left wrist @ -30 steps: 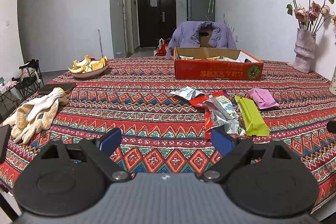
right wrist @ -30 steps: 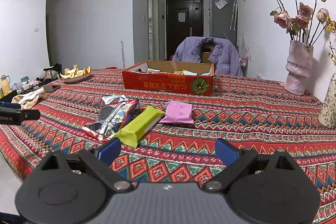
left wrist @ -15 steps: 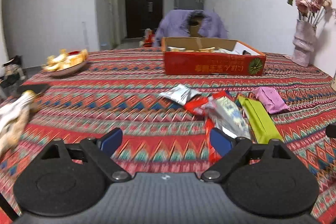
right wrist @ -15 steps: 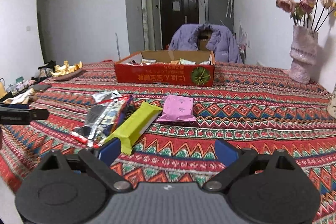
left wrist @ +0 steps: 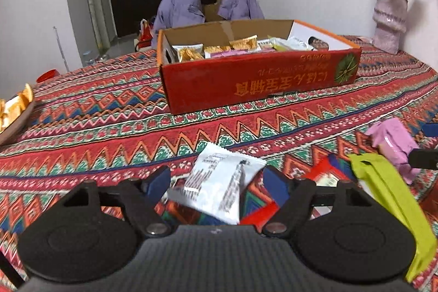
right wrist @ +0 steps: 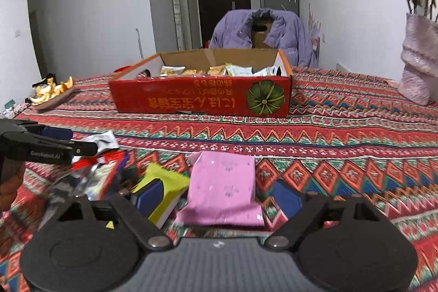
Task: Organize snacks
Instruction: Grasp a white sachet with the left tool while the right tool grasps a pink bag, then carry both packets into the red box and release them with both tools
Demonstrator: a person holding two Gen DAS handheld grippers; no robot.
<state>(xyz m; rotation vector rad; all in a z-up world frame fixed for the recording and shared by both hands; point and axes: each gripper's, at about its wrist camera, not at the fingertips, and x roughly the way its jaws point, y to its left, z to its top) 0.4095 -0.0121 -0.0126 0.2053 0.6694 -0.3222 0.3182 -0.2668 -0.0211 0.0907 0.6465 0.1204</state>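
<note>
The left gripper (left wrist: pixel 216 185) is low over the patterned cloth (left wrist: pixel 109 127) with a white packet (left wrist: pixel 221 182) lying between its blue pads (left wrist: pixel 157 181); its jaws have just been closing, yet a gap shows on each side of the packet, so nothing is gripped. Just right of it lie a red wrapper (left wrist: pixel 323 168) and a green pack (left wrist: pixel 383 190), the latter running toward the lower right edge of that view. The right gripper (right wrist: pixel 216 196) straddles a pink pack (right wrist: pixel 223 190) flat on the cloth; its jaws too have just been closing, but the pads (right wrist: pixel 287 197) stand clear of the pack's edges (the left pad sits over the green pack's end), so it is unclenched. Beyond both, well apart from the loose snacks, stands the red box (left wrist: pixel 260 78), open on top, with several packets already inside. A plate (right wrist: pixel 54 99) of peels sits at the far left and a vase (right wrist: pixel 418 64) at the far right.
</note>
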